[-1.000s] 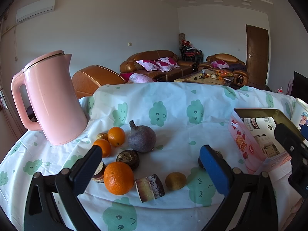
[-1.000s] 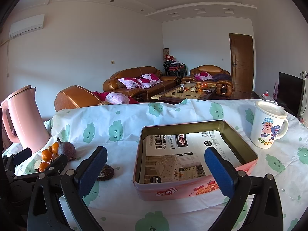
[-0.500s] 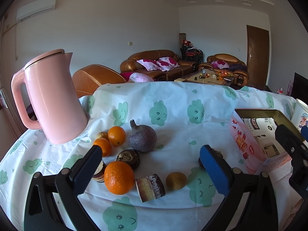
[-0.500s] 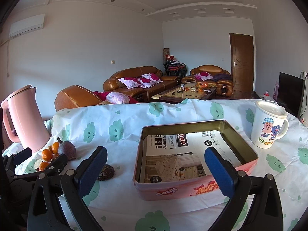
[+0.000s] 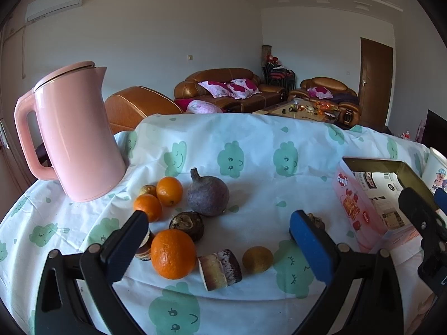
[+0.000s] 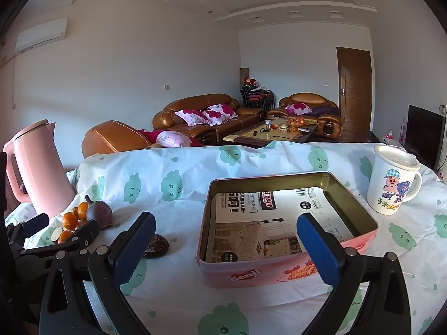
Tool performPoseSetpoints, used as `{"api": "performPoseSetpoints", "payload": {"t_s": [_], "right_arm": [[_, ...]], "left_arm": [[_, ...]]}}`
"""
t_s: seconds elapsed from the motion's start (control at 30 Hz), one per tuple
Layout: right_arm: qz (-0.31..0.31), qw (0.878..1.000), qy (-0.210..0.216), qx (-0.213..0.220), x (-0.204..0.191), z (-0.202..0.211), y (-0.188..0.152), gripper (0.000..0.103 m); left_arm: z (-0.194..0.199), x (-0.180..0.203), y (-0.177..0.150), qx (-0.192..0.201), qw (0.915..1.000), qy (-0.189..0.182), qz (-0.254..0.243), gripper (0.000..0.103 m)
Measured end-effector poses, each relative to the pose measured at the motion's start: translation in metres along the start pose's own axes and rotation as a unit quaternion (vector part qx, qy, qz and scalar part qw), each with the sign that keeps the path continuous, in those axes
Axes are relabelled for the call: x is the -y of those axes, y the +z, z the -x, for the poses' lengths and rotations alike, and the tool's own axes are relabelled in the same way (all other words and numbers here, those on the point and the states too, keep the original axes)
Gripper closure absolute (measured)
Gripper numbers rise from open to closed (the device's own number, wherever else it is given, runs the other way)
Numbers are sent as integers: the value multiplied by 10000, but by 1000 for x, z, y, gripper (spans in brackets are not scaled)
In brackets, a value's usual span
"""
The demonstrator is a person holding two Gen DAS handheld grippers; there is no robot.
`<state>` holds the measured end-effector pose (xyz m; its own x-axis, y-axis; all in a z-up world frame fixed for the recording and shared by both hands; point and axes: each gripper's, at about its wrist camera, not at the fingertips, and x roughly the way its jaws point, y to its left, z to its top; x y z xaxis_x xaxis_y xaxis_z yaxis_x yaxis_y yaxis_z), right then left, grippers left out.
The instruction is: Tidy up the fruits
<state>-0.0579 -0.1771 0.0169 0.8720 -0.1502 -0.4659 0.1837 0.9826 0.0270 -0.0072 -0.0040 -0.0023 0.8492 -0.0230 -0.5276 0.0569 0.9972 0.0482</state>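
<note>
Fruits lie in a cluster on the tablecloth: a large orange [image 5: 173, 254], two smaller oranges [image 5: 169, 191], a purple round fruit [image 5: 207, 195], a dark mangosteen [image 5: 186, 225], a cut piece [image 5: 220, 269] and a small yellow-brown fruit [image 5: 257, 259]. My left gripper [image 5: 218, 237] is open and empty, just above and in front of them. A pink tin [image 6: 285, 269] lined with paper stands to the right. My right gripper [image 6: 226, 240] is open and empty in front of the tin. A dark fruit [image 6: 156, 247] lies left of the tin.
A pink kettle [image 5: 75, 136] stands at the back left beside the fruits. A white cartoon mug [image 6: 391, 181] stands right of the tin. The table has a white cloth with green cloud prints [image 5: 251, 162]. Sofas and a coffee table are behind.
</note>
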Motion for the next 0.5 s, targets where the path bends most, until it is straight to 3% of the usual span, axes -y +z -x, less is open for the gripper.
{"api": "performPoseSetpoints", "payload": {"t_s": [0.2,0.3,0.5], "right_arm": [[33,9997,205,-120,-3,-1,-1,1],[262,9988,404,-67,-10,-3,-2,1],[583,9906,1232,-104,-39,1,-7,4]], "left_arm": [[-3,-8,3,-151,9999,55,-53,0],[-4,-32,14,-101,9990,424,104,0],[0,-87,26,-16,9945,932,484,0]]}}
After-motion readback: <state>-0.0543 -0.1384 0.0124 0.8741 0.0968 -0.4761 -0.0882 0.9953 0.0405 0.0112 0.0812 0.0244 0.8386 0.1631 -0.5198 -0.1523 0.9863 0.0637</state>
